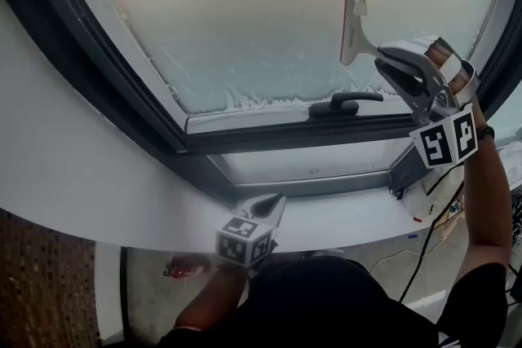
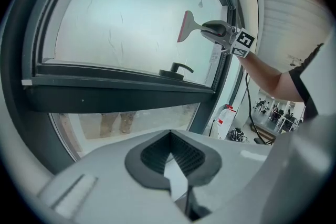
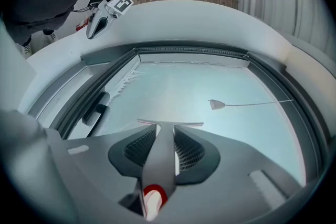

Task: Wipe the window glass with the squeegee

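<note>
Right hand-held gripper [image 1: 382, 57] clamps squeegee [image 1: 352, 28] on upper-right glass [image 1: 245, 12]; unwiped suds [image 1: 245, 100] line the bottom edge; left hand-held gripper [image 1: 274, 204] closed, empty.

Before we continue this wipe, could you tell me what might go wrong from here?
The cord pull hangs just beside the squeegee blade, so a stroke might snag it. The window handle sits lower down on the frame, and a low pass could knock into it. The right tool grips only the squeegee's narrow handle, so pressure on the glass may twist it.
</note>
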`<state>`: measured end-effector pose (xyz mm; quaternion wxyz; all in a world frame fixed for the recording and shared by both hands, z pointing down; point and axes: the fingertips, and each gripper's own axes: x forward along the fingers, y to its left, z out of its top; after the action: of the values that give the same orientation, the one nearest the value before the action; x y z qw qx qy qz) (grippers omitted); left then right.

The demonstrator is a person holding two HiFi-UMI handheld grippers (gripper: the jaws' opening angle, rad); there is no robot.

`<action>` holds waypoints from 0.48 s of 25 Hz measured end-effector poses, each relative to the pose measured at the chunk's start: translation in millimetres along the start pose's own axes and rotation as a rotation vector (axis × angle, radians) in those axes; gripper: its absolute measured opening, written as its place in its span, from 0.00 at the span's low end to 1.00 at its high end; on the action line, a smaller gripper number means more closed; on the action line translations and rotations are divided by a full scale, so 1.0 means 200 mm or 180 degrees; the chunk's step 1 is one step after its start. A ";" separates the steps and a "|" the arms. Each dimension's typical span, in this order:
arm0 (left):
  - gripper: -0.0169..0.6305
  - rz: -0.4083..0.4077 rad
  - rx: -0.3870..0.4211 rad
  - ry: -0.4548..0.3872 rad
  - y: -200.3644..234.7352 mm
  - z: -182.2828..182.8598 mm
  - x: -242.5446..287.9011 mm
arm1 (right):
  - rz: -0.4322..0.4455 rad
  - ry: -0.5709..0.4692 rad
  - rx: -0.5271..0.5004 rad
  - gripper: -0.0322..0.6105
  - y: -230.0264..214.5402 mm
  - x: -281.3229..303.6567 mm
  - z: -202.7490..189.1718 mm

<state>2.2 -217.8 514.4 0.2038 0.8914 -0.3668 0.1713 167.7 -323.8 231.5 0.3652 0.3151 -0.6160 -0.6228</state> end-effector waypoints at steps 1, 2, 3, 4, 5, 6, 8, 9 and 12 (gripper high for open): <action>0.03 0.0004 0.0007 0.0000 -0.01 0.00 0.01 | 0.0004 0.0009 -0.0003 0.26 0.00 -0.01 -0.02; 0.03 0.0011 0.0015 0.0000 -0.02 0.00 0.01 | 0.0006 0.0017 -0.0008 0.26 0.00 -0.03 -0.03; 0.03 0.0019 0.0020 -0.0002 -0.02 0.01 0.01 | 0.0005 0.0025 -0.0013 0.26 0.00 -0.04 -0.05; 0.03 0.0028 0.0021 -0.0007 -0.03 0.01 0.01 | 0.0003 0.0032 -0.0016 0.26 -0.01 -0.05 -0.06; 0.03 0.0040 0.0020 -0.0014 -0.03 0.01 0.02 | 0.0000 0.0040 -0.0018 0.26 -0.01 -0.06 -0.08; 0.03 0.0055 0.0017 -0.0020 -0.03 0.01 0.02 | -0.0003 0.0048 -0.0019 0.26 -0.01 -0.07 -0.09; 0.03 0.0083 0.0012 -0.0030 -0.04 0.02 0.03 | -0.0006 0.0063 -0.0016 0.26 -0.01 -0.10 -0.12; 0.03 0.0092 0.0010 -0.0036 -0.05 0.02 0.03 | -0.0005 0.0072 -0.0016 0.26 -0.01 -0.11 -0.14; 0.03 0.0108 0.0007 -0.0056 -0.08 0.03 0.05 | 0.0003 0.0104 -0.0018 0.26 -0.01 -0.15 -0.20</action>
<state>20.9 -216.5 508.8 0.1966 0.8868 -0.3834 0.1673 216.4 -319.8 225.2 0.3764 0.3239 -0.6084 -0.6191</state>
